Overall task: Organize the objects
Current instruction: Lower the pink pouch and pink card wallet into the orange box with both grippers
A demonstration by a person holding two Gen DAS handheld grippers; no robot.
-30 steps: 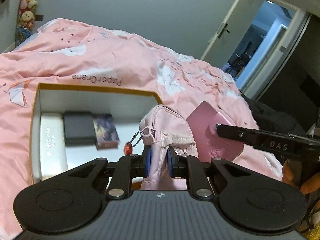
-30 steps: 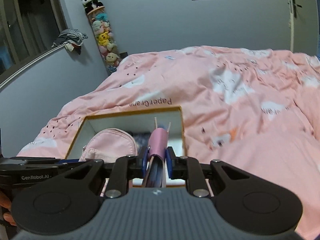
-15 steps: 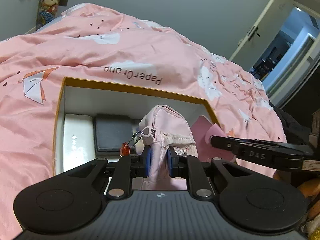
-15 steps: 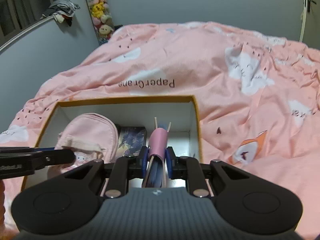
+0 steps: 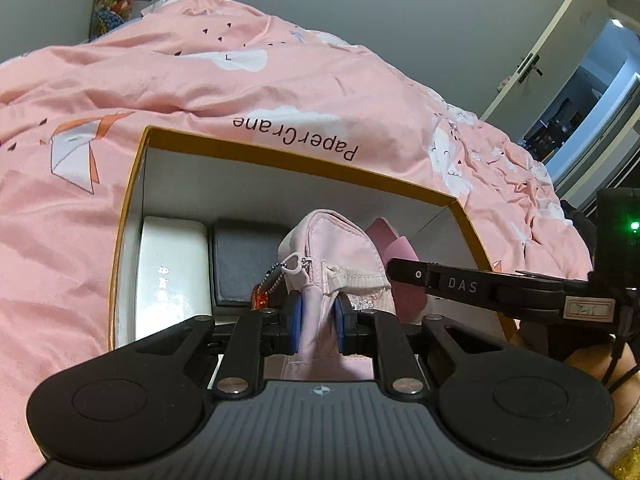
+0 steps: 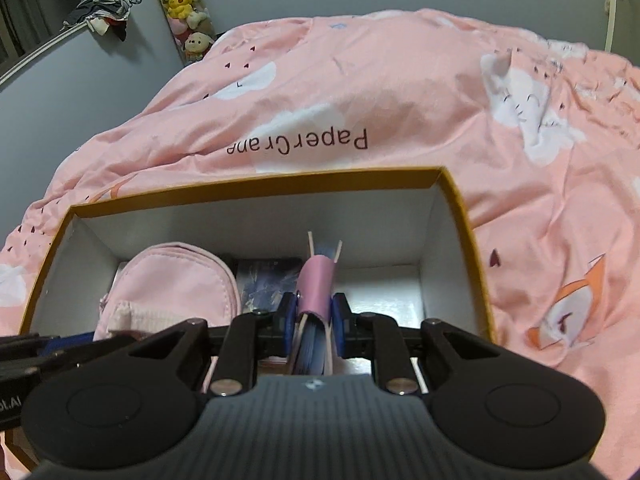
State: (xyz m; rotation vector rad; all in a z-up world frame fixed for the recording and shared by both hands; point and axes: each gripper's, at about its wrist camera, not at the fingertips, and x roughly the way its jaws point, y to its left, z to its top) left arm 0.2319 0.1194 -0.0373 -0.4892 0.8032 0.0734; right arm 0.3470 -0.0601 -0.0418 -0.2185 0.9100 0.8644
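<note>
Bedspread: a pink quilt [image 5: 248, 80] covered the bed, rumpled, printed with white clouds, small dark marks and the words "Paper Crane".
Quilt print: an orange and white fox figure [image 6: 572, 312] showed on the right side of the quilt in the right wrist view.
Plush toys: a column of stuffed animals [image 6: 180, 0] hung against the grey wall beyond the bed.
Clothing: a grey bundle of cloth [image 6: 106, 6] was draped over a rail on the left wall.
Door: a white door [image 5: 560, 40] stood ajar, with a dark handle.
Doorway: a lit room [image 5: 588, 108] was visible beyond it.
</note>
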